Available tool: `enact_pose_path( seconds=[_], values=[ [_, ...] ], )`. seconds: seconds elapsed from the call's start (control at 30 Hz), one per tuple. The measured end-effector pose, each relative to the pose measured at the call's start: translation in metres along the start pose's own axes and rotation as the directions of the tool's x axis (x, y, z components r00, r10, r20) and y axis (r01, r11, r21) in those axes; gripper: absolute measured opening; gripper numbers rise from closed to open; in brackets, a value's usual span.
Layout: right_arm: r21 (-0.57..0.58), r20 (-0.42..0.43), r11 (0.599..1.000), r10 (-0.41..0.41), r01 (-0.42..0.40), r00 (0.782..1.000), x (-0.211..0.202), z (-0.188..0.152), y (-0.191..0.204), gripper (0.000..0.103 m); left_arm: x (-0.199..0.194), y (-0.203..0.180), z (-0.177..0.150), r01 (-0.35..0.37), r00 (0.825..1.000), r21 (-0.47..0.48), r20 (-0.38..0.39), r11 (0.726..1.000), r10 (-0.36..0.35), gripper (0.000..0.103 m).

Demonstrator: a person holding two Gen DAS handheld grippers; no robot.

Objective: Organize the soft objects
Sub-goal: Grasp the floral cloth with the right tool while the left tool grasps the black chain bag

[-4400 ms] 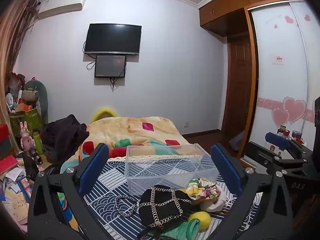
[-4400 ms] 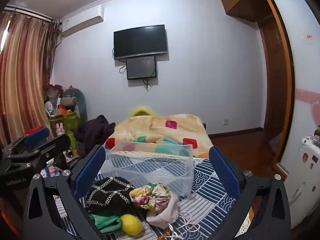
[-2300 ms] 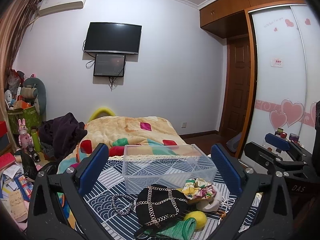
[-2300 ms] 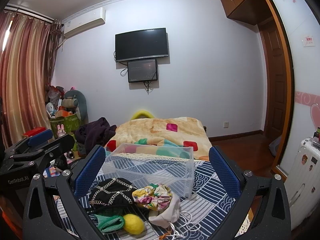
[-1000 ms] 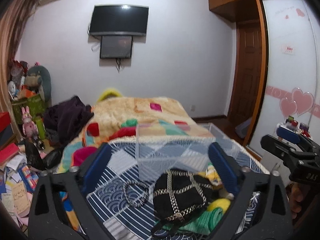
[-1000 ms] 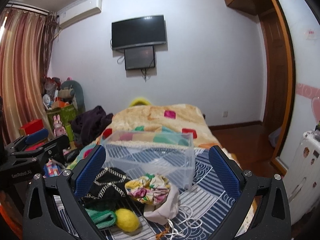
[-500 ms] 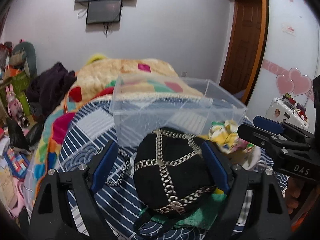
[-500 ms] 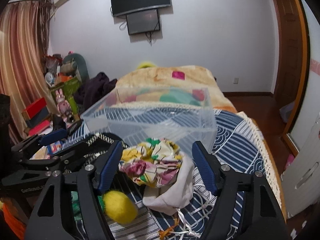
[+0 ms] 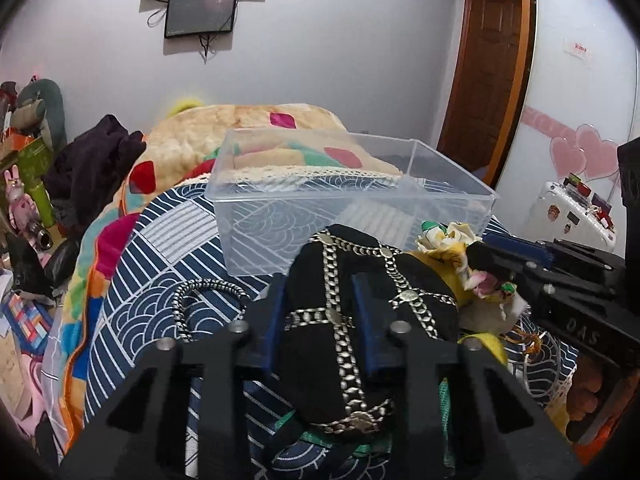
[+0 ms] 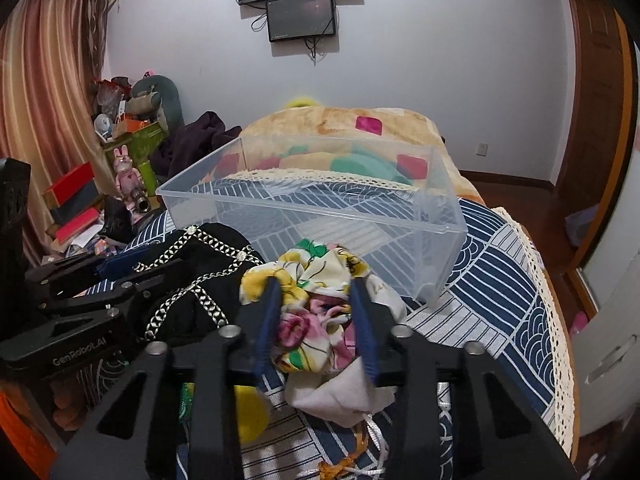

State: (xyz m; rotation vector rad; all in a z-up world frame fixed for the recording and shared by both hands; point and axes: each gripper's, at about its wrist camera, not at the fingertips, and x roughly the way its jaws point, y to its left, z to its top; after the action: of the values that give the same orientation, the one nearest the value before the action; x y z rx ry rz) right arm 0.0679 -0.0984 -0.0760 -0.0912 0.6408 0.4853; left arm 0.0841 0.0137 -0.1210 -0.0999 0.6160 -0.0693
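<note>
Pinching the black chain-trimmed bag (image 9: pixel 352 304), your left gripper (image 9: pixel 320 292) grips its middle; your right gripper (image 10: pixel 314 298) clamps the floral cloth (image 10: pixel 312 292), both just before the clear bin (image 10: pixel 320 216).

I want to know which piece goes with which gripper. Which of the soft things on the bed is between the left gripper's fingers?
The black chain-trimmed bag; the left gripper is closed on it, unlike the floral cloth.

Black chained bag (image 9: pixel 344 292) and floral cloth (image 10: pixel 316 312) beside clear bin (image 9: pixel 320 200).
</note>
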Motion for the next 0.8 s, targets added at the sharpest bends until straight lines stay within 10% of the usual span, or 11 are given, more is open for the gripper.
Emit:
enact_pose_path(
  seconds=[0.6, 0.67, 0.73, 0.8],
  values=[
    [0.031, 0.076, 0.999, 0.012, -0.014, 0.997, -0.02, 0.008, -0.005, 0.007, -0.053, 0.013, 0.019, 0.031, 0.988, -0.052, 0.151, 0.998, -0.023, 0.016],
    [0.04, 0.056, 0.999, 0.028, -0.03, 0.998, -0.016, 0.008, -0.007, 0.016, -0.058, 0.014, 0.02, 0.024, 0.986, -0.053, 0.166, 0.998, -0.015, 0.016],
    [0.04, 0.046, 0.999, 0.018, -0.02, 0.999, -0.012, 0.007, -0.006, 0.047, -0.061, 0.016, 0.022, 0.022, 0.984, -0.058, 0.175, 0.998, -0.012, 0.016],
    [0.034, 0.041, 0.999, -0.003, 0.002, 0.999, -0.009, 0.005, -0.005, 0.05, -0.062, 0.017, 0.023, 0.025, 0.984, -0.064, 0.18, 0.998, -0.013, 0.016]
  ],
)
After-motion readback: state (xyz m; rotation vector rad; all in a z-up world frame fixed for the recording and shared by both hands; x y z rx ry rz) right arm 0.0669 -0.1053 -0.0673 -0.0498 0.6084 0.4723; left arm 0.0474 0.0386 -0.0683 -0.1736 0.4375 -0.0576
